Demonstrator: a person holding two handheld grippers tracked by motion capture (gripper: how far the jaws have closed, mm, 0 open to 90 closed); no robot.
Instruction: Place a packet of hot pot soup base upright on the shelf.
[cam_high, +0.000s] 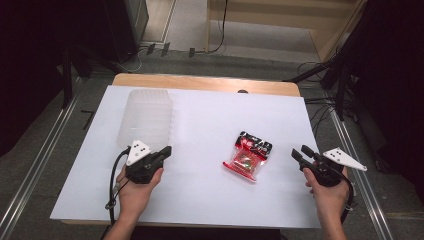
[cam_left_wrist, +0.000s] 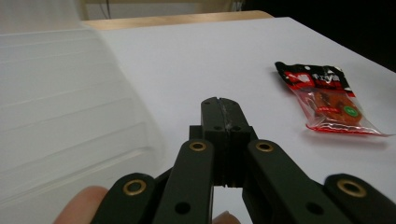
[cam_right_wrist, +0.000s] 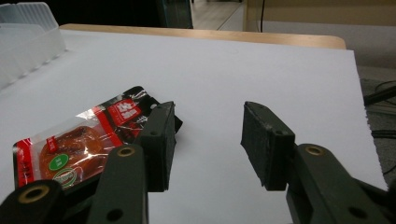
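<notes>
White sheeting covers the tabletop (cam_high: 200, 125), with a strip of bare wood showing along its far edge and dark floor, cables and stand legs around it.

Right of centre lies a snack packet (cam_high: 248, 155), flat on the sheet, red and black with a clear window over something orange. Its long axis runs from the far right to the near left in the high view, black header end pointing away from the person. The print on it is too small to read. In the right gripper view the near jaw hides part of the packet's header.

At the far left stands a translucent ribbed plastic tub (cam_high: 146, 119). Its walls are hazy and I cannot tell whether anything is inside; the left gripper view cuts it off at the left edge.

The left gripper (cam_high: 167, 151), held just in front of the tub, has its jaws pressed together on nothing. The right gripper (cam_high: 301, 152), near the tabletop's right edge and apart from the packet, has its jaws spread wide and empty.
</notes>
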